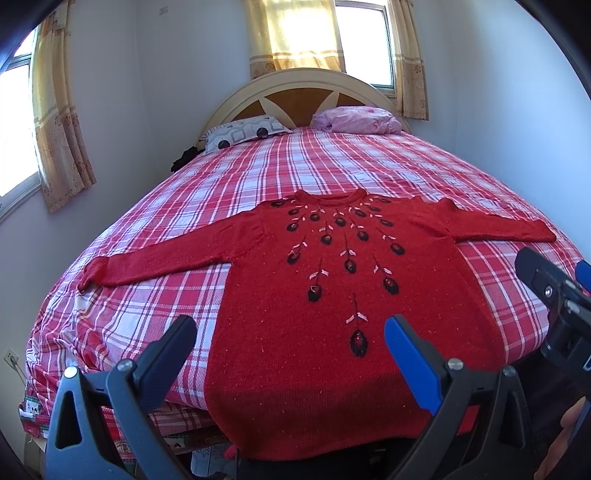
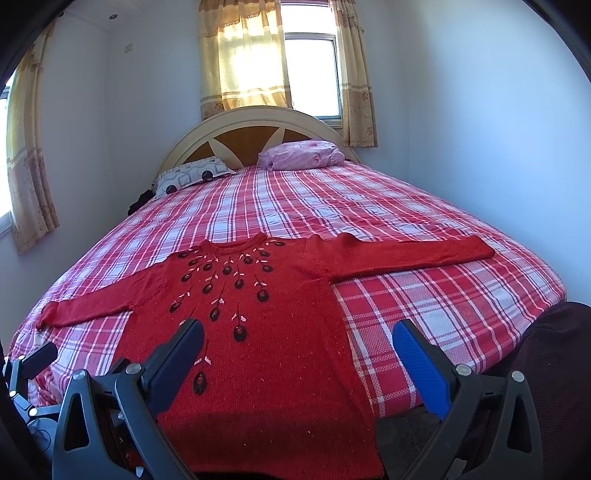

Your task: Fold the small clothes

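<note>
Item: red knitted long-sleeved sweater [image 1: 295,321] with round ribbed neck, laid face up on the bed, filling the centre and lower half of the left wrist frame. Knit is fine and fuzzy, flecked with pale specks. Front bears dark oval beaded motifs on thin stems with small pink-white leaf stitches, fanning down from the collar. Both sleeves stretch straight out to the sides; the hem hangs over the foot edge of the bed. Body lies flat, unfolded.

Support: bed covered by a red-and-white plaid woven bedspread [image 1: 332,162], smooth across the top, rumpled at the lower left corner. Arched cream-and-wood headboard [image 1: 306,92] at upper centre.

On the bed, near the headboard: grey-white rectangular pillow with dark circle print [image 1: 243,133], left; crumpled pink floral bundle of cloth [image 1: 358,120], right.

Surroundings: beige patterned curtains [image 1: 291,33] over bright windows, pale plain walls.

Left tool [image 1: 290,332]: black plastic frame, one black finger and one blue finger, spread wide apart, holding nothing, poised over the lower part of the sweater.

Right tool [image 2: 297,336]: same build, fingers likewise wide apart and empty, above the sweater's lower right side; in the left wrist frame it appears at the right edge.
</note>
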Motion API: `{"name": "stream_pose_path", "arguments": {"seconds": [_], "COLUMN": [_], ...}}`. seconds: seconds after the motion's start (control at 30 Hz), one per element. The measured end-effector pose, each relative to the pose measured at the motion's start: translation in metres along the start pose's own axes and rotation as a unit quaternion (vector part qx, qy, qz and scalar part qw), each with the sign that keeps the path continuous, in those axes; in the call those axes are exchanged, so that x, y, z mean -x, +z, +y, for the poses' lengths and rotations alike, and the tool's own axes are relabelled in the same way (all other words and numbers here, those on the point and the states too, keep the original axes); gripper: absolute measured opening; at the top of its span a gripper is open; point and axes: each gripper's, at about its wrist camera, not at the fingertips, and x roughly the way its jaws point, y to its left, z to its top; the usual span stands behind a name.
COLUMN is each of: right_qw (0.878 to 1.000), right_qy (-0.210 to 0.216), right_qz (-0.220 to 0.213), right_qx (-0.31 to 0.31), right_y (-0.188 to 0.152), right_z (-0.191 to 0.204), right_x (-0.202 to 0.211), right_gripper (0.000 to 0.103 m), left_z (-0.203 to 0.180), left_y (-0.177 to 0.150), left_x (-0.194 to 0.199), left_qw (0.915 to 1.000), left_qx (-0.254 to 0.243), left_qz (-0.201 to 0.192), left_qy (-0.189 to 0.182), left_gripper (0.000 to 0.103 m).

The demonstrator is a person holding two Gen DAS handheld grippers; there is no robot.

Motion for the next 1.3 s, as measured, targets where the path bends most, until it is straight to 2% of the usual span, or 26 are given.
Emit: {"name": "stream_pose_path", "arguments": {"seconds": [0.9,1.13,1.3], "right_qw": [1.000,0.999,0.998], "right_qy": [-0.010,-0.027,-0.036], "right_qz": [0.018,0.027,0.010], "right_qx": [-0.009,-0.026,-0.049], "right_y": [-0.004,-0.002,0.009], "right_z": [-0.011,-0.033,-0.071], "right_x": [-0.018,-0.036,-0.052], "right_gripper": [0.102,0.102,0.102], "left_z": [0.017,0.010,0.004], "left_y": [-0.001,0.002,0.005], "left_x": [-0.025,-0.044,-0.057], "left_qw": [0.9994,0.9992,0.9994], "left_qx": [0.019,0.009,-0.005], "left_qz": [0.027,0.039,0.032], "left_qy": [0.005,0.005,-0.006], "left_gripper": [0.103,0.103,0.103]}}
